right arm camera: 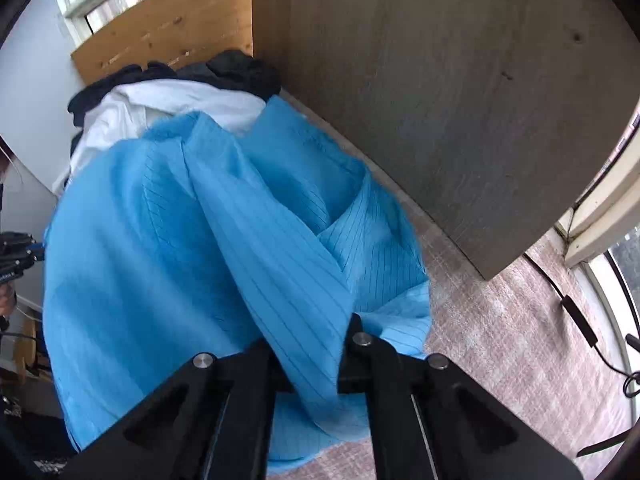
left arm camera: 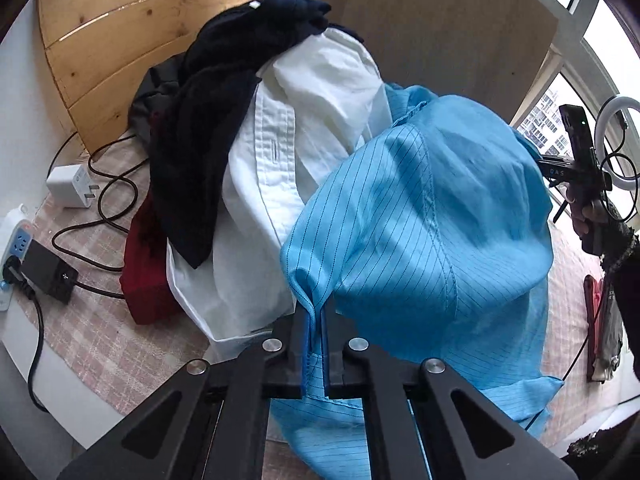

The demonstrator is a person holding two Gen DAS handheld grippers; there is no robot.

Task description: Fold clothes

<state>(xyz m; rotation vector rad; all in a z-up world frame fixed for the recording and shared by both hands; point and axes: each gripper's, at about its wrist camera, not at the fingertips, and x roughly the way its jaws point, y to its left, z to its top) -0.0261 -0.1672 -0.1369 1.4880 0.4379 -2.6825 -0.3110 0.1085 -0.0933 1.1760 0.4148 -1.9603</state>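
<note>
Blue garment [left arm camera: 420, 208], pinched by both hand-held grippers, lifted

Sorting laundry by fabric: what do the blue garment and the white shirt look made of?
Blue garment: thin, smooth woven cloth with fine dark pinstripes, likely synthetic. White shirt: matte woven fabric, cotton-like, with a stitched placket and buttonhole. Both are guesses from looks alone.

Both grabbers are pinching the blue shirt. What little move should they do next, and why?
Probably draw the two apart a little to spread the blue garment. The left gripper pinches a hemmed edge and the right gripper clamps a thick fold, while the cloth between them hangs bunched and creased against the white shirt.
</note>
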